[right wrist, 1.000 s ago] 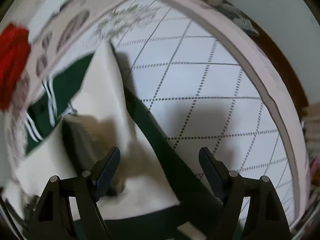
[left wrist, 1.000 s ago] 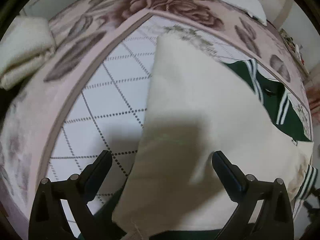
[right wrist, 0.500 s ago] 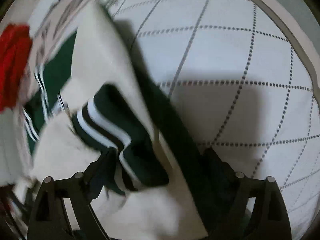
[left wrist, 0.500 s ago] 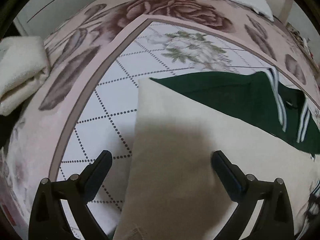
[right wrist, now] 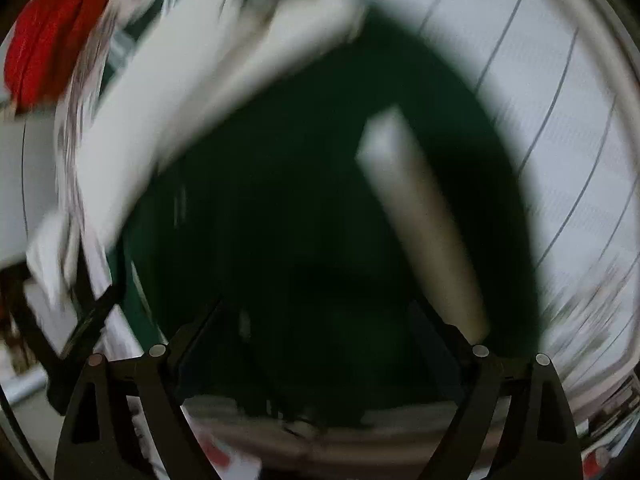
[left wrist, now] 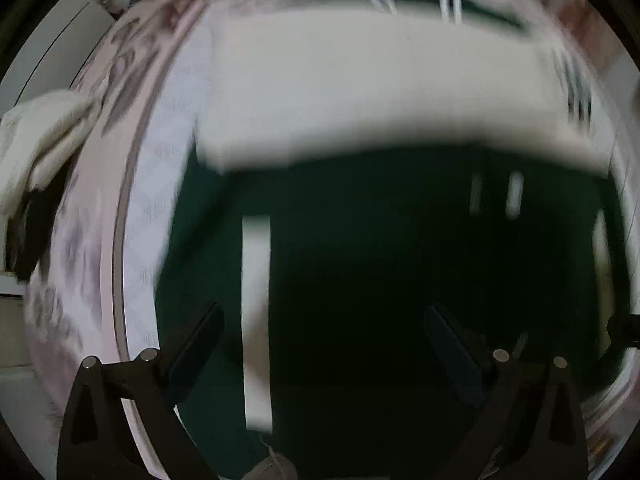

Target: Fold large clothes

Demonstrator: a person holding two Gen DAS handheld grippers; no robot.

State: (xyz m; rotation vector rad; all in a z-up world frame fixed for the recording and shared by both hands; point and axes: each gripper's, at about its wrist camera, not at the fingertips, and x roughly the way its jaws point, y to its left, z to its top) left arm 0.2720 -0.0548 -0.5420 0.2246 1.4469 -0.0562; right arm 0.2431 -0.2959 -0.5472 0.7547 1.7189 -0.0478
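Observation:
A large dark green and cream garment (left wrist: 380,248) with white stripes lies on the bed; both views are blurred by motion. In the left wrist view its green part fills the middle and a cream band (left wrist: 380,88) crosses above it. My left gripper (left wrist: 324,320) is open just above the green cloth, holding nothing. In the right wrist view the green cloth (right wrist: 280,220) with a cream stripe (right wrist: 420,216) lies under my right gripper (right wrist: 316,316), which is open and empty.
The bed cover (left wrist: 132,184) has a white diamond-grid middle and a pink floral border. A folded white towel (left wrist: 44,136) lies at the left. A red cloth (right wrist: 48,36) lies at the far end. The other gripper shows at the left edge (right wrist: 80,332).
Both grippers have swung fast over the garment. The cream panel that filled the near part of the views now lies farther away and dark green cloth sits under both grippers.

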